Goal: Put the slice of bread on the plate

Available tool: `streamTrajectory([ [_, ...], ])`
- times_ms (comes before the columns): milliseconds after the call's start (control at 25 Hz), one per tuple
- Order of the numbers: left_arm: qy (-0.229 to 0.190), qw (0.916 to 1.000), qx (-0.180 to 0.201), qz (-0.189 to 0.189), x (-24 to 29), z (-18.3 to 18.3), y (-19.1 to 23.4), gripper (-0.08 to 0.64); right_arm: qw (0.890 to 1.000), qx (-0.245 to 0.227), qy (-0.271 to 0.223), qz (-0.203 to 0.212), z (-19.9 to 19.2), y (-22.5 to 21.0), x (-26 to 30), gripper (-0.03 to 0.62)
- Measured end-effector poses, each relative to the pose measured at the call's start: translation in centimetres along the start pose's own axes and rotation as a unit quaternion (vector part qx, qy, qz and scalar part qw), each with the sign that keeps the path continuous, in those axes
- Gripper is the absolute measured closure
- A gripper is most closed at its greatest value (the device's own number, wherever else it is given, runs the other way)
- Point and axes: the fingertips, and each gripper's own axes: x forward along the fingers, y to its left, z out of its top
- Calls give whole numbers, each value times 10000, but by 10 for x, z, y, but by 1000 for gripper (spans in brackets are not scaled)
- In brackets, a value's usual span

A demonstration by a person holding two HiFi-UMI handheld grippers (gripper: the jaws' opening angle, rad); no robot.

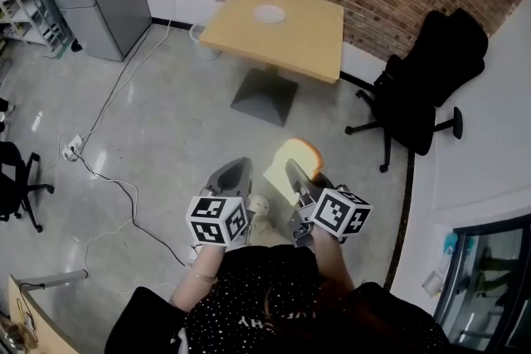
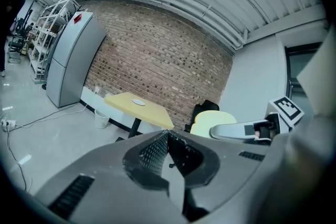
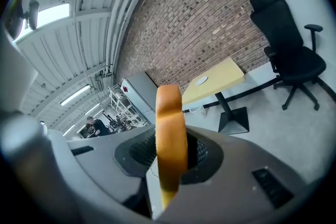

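Right hand-held gripper (image 3: 169, 152) pinches the slice of bread (image 1: 292, 164); left hand-held gripper (image 2: 167, 139) pressed together, empty. Plate (image 1: 269, 13) well off: soft bread could tear, drop.

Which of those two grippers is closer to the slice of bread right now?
Right. The right gripper is clamped on the slice of bread; the left gripper, shut and empty, sits beside it without touching.

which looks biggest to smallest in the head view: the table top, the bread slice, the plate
1. table top
2. bread slice
3. plate
The bread slice is far nearer the camera, so its lead over the plate is apparent only.
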Motion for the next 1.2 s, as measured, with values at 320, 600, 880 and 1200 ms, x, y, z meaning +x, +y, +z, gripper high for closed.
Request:
streamTrajectory([
  [320,69,9998,127,132,91,30,17,549,9999,71,132,76,60,-44,64,494],
  [600,47,9995,261,170,158,54,19,549,9996,72,154,243,107,-75,104,494],
  [880,-11,9994,247,253,202,61,29,549,9991,20,221,373,132,-99,136,494],
  [1200,61,9989,276,370,208,52,30,549,9986,155,305,409,128,-109,142,494],
])
